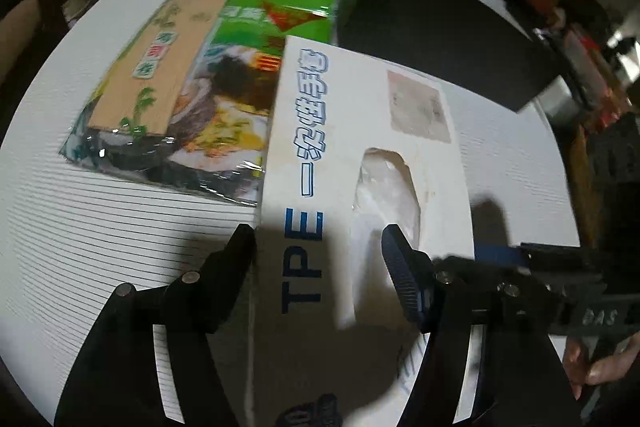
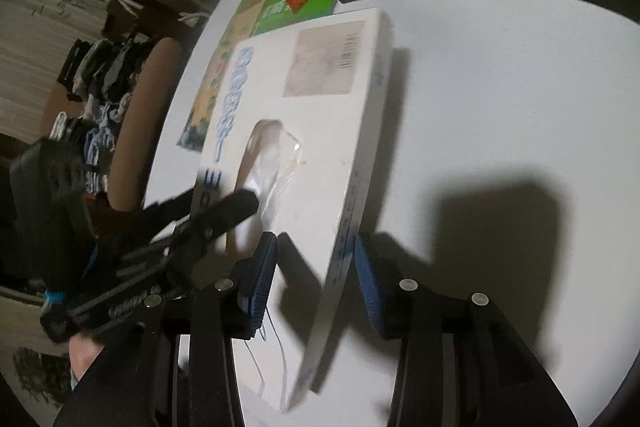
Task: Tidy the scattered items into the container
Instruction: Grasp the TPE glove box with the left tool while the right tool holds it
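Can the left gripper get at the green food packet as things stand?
Probably not directly: the white glove box sits between the left gripper fingers and overlaps the green food packet along its right edge. The packet's remaining area lies uncovered on the white table.

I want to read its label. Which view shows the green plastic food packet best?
The left wrist view: the green plastic food packet lies nearly whole. In the right wrist view the white cardboard glove box covers most of it.
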